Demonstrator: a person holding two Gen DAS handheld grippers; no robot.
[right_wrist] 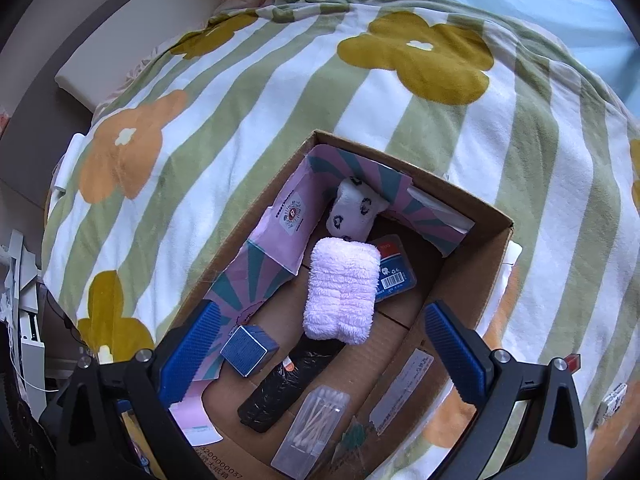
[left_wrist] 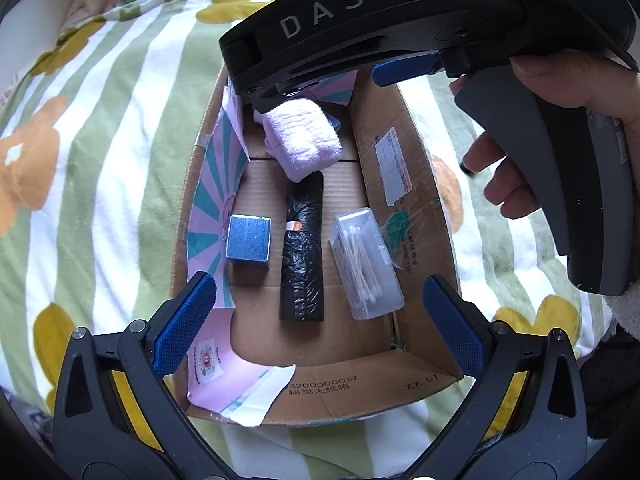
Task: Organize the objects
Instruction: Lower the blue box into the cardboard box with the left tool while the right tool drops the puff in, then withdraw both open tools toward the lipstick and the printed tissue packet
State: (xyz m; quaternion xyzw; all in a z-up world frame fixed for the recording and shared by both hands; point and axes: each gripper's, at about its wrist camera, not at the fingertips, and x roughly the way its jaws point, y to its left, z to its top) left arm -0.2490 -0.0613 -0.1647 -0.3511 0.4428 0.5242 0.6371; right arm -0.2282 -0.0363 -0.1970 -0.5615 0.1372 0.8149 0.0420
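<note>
An open cardboard box (left_wrist: pixel 404 208) lies on a bed. Its floor holds a small blue cube box (left_wrist: pixel 248 240), a black plastic roll (left_wrist: pixel 302 248), a clear cotton-swab case (left_wrist: pixel 368 262) and a folded pink towel (left_wrist: pixel 304 140). My left gripper (left_wrist: pixel 320 320) hangs open over the box's near end, with nothing between its pads. My right gripper (left_wrist: pixel 332 88) hovers over the far end, just above the towel. In the right wrist view the right gripper (right_wrist: pixel 324 348) is open above the pink towel (right_wrist: pixel 340 288). Beyond the towel lie a white spotted cloth (right_wrist: pixel 356 210) and a blue packet (right_wrist: pixel 394 272).
A green-and-white striped blanket with yellow and orange flowers (right_wrist: pixel 280 100) covers the bed around the box. Pink-and-teal paper (right_wrist: pixel 280 216) lines the box's left wall. A hand (left_wrist: pixel 516 176) holds the right gripper. Clutter sits beyond the bed's left edge (right_wrist: pixel 24 300).
</note>
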